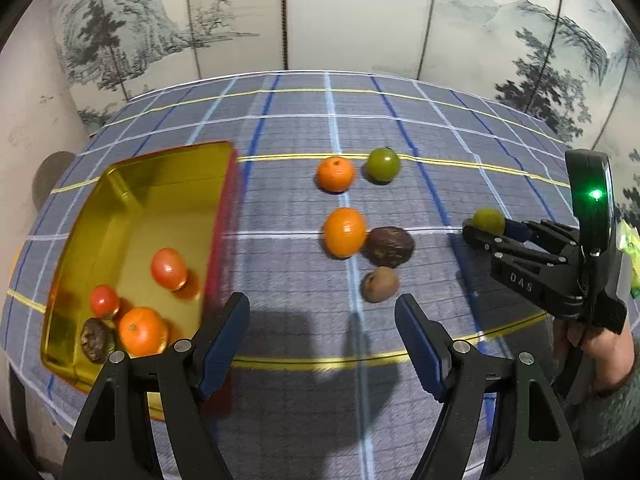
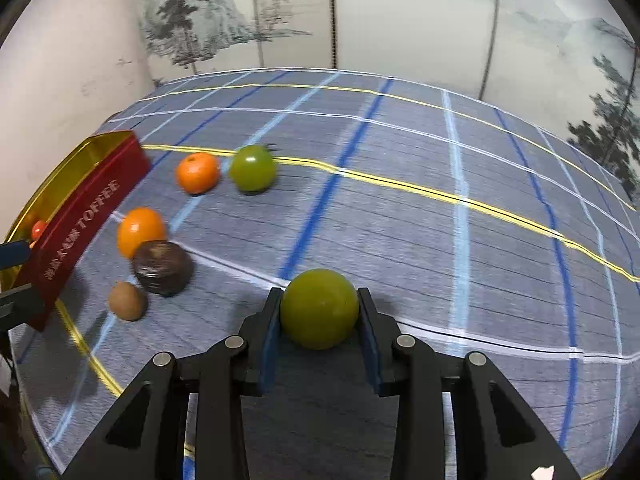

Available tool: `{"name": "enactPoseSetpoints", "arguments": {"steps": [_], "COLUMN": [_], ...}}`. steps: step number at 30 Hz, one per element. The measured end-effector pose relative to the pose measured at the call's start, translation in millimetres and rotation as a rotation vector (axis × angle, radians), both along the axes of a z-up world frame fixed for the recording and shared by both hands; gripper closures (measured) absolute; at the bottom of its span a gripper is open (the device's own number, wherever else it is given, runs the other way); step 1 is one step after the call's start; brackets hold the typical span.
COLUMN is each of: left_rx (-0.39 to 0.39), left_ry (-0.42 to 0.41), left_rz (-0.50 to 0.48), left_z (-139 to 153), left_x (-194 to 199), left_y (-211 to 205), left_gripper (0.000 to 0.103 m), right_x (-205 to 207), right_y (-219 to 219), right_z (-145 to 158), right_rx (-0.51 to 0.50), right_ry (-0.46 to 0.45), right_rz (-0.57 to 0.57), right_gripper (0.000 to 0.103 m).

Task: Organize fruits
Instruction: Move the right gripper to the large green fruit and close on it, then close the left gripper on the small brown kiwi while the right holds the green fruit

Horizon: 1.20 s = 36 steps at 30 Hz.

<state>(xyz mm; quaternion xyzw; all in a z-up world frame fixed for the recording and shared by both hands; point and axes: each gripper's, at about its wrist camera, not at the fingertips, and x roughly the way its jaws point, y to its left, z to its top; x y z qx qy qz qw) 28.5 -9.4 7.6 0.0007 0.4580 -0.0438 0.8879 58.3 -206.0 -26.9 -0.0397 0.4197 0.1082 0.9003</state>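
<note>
Clamped in the right claw (image 2: 319,312), a green fruit (image 2: 319,308) sits on the table (image 2: 440,240). Left claw (image 1: 322,332) gapes wide, empty. Four fruits lie in the tin (image 1: 132,184); five more wait loose, so I judge it nearly half done.

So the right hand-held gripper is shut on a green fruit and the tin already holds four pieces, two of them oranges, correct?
Not quite. The tin holds four pieces, but only one is an orange; the left wrist view shows two red fruits and a dark brown one beside it. The right hand-held gripper is indeed shut on the green fruit.
</note>
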Motion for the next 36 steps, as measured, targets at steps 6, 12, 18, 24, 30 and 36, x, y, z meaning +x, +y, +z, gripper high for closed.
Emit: {"name": "enactPoseSetpoints", "arguments": {"steps": [6, 12, 18, 24, 30, 36], "left_rx": [-0.022, -0.047, -0.057, -0.057, -0.058, -0.063], "left_ry": [0.015, 0.042, 0.087, 0.094, 0.092, 0.095], "left_rz": [-0.034, -0.052, -0.047, -0.057, -0.057, -0.051], "left_z": [-11, -25, -42, -48, -48, -48], "left_x": [11, 25, 37, 42, 43, 40], "left_y": [-13, -22, -24, -27, -28, -24], "left_gripper": [0.028, 0.035, 0.047, 0.056, 0.075, 0.077], "right_x": [1, 4, 5, 4, 5, 5], "right_y": [-29, -47, -49, -48, -48, -47], "right_z": [0, 0, 0, 0, 0, 0], "right_rx": [-0.007, 0.018, 0.024, 0.023, 0.022, 0.022], "right_ry": [-0.007, -0.006, -0.006, -0.006, -0.006, -0.006], "right_rz": [-0.070, -0.117, -0.120, -0.120, -0.120, -0.120], "right_gripper": [0.070, 0.070, 0.070, 0.070, 0.070, 0.070]}}
